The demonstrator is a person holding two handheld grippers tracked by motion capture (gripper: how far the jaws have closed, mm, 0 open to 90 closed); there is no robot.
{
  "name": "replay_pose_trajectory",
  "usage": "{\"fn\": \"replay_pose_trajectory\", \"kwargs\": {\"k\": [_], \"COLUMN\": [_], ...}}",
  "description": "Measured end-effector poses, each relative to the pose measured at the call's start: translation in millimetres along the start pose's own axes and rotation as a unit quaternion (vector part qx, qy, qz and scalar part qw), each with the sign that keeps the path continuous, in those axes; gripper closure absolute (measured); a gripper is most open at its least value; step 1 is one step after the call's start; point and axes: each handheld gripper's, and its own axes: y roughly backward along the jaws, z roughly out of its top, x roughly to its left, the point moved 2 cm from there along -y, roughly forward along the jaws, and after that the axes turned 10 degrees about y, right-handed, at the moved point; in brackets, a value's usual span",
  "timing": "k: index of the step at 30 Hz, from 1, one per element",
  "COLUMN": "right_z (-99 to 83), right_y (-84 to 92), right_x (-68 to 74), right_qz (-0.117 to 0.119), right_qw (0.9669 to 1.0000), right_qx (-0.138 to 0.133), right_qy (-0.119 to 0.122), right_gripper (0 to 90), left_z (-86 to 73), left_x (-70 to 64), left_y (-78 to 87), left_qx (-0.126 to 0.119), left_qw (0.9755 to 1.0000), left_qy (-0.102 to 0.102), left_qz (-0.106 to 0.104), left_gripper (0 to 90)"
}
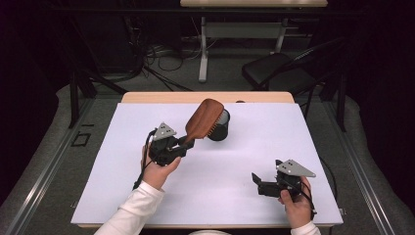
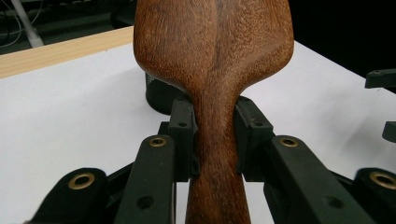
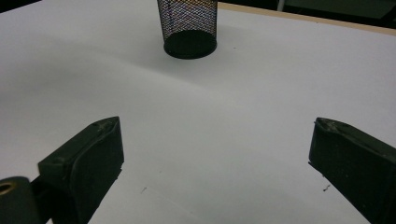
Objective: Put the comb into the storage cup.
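My left gripper [image 1: 182, 145] clamps the hairbrush [image 1: 203, 118] handle, head above the mesh cup [image 1: 219, 131]; insertion remains. My right gripper [image 1: 263, 184] idles, fingers apart.

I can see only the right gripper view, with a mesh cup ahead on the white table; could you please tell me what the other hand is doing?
Observer: The left tongs are shut on the handle of a wooden hairbrush.
Operator: Thank you. Where is the brush head relative to the cup?
Observer: In the high view it is raised beside the mesh cup, overlapping its rim, bristles facing the cup.
Operator: And my right tongs?
Observer: The right tongs are open, holding nothing, near the table's front right.
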Motion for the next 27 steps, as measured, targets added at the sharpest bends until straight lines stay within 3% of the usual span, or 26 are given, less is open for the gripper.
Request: {"fn": "replay_pose_trajectory", "kwargs": {"k": [11,21,27], "right_z": [15.8,37.7,48.8], "right_y": [-14.0,-24.5,-29.8], "right_x": [0.4,-10.3,-15.6], "right_qz": [0.037,0.060,0.066], "right_qw": [0.9981,0.9941,0.9926], "right_qx": [0.048,0.085,0.097], "right_qy": [-0.011,-0.033,-0.030], "right_gripper": [3.3,4.9,4.7], "left_z": [2.7,4.0,3.7], "left_x": [-0.9,-1.0,0.1], "left_y": [3.1,2.6,1.1], "left_qx": [-0.011,-0.015,-0.009], "left_qw": [0.9999,0.9998,0.9999], "left_qy": [0.004,0.007,0.007], "left_qz": [-0.003,-0.006,-0.004], "left_gripper": [71.9,71.9,71.9]}}
